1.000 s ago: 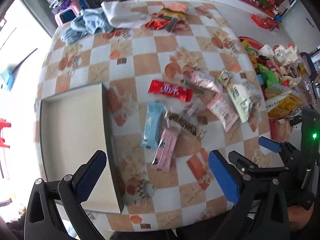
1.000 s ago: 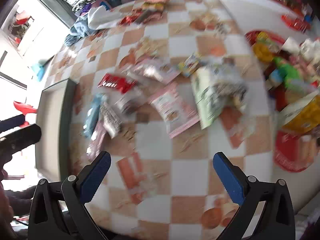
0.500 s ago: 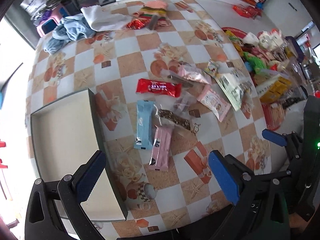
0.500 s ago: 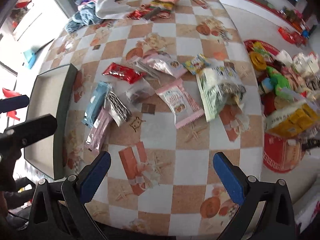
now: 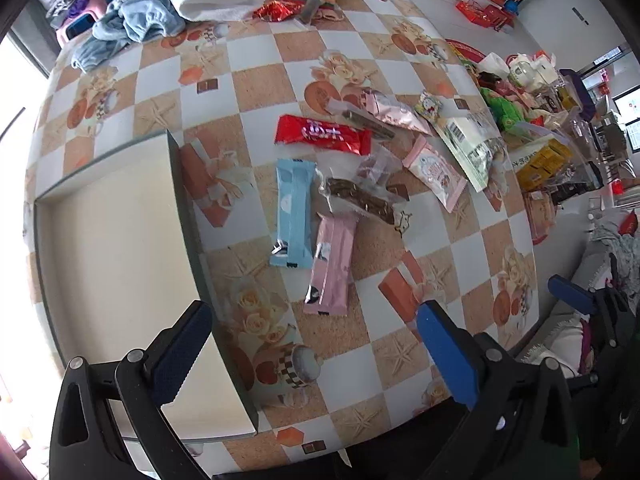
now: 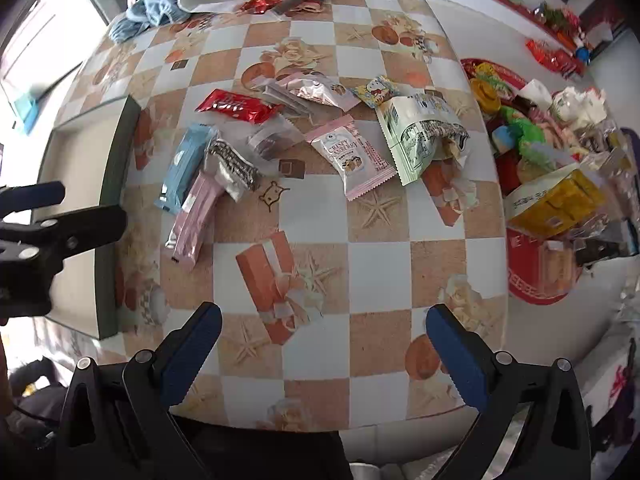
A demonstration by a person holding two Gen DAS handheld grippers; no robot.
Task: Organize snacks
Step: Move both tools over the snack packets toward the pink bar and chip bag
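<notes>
Snack packets lie scattered mid-table: a red bar (image 5: 322, 135), a light blue bar (image 5: 293, 212), a pink bar (image 5: 331, 266), a dark brown bar (image 5: 360, 199) and a pink cookie packet (image 5: 434, 172). A shallow beige tray (image 5: 116, 248) sits at the table's left. My left gripper (image 5: 312, 354) is open and empty above the table's near edge, between tray and pink bar. My right gripper (image 6: 320, 354) is open and empty over the near edge. The same packets show in its view: the red bar (image 6: 236, 106), the blue bar (image 6: 184, 168), the pink bar (image 6: 192, 220).
A pale green bag (image 6: 416, 136) and a yellow cartoon sachet (image 6: 378, 90) lie to the right. A red tray (image 6: 536, 276) with a yellow box (image 6: 556, 204) and several more snacks stands beyond the right edge. Towels (image 5: 132, 28) lie at the far end.
Both grippers have pulled back and risen a little, so more of the table shows. The snacks and tray have not moved. Both grippers stay open.
</notes>
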